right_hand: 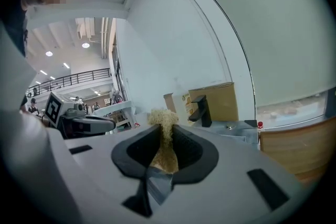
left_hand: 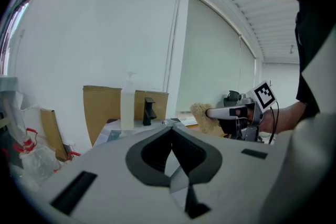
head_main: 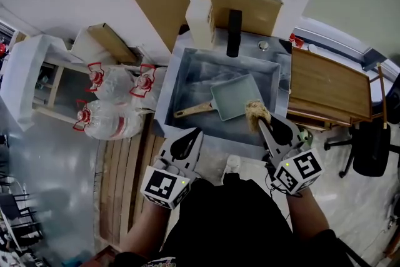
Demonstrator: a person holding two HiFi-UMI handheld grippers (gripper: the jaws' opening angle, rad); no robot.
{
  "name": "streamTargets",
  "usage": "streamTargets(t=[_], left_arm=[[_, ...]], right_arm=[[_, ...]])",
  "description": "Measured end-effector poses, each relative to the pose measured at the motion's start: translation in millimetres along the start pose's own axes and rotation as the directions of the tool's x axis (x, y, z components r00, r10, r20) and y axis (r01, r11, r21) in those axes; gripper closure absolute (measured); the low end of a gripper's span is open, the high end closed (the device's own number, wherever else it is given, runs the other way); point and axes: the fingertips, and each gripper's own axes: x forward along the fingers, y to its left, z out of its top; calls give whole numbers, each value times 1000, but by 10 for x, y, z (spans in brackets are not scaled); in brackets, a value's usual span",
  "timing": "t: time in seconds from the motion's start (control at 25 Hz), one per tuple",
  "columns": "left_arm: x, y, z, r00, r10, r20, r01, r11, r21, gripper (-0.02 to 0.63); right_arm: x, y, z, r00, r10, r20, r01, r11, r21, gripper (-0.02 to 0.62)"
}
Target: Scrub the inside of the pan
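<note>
The right gripper has its fingers clamped on a tan fibrous scrubber. The tuft sticks out past the fingertips, so the rough end rather than the plastic would meet the metal. Just ahead of and below those fingers lies the pale green square pan, flat in the steel sink. Its wooden handle points back toward the left gripper. That gripper's fingers are pressed together with nothing between them, and they hover just short of the handle's end. I judge it is placed there to steady the handle so the pan won't slide under scrubbing. Beyond both sets of fingers, at the sink's far rim, stand a black faucet and a soap bottle. Scrubbing looks not yet begun. The scrubber hangs by the pan's near right corner, and I cannot tell whether it touches.
</note>
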Motion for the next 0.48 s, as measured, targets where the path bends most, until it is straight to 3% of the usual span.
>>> streamTargets(t=[0.48], left_arm=[[242, 146, -38, 998, -25, -63, 30, 997, 71, 597]], right_arm=[[175, -128, 22, 1000, -18, 8, 18, 999, 33, 517]])
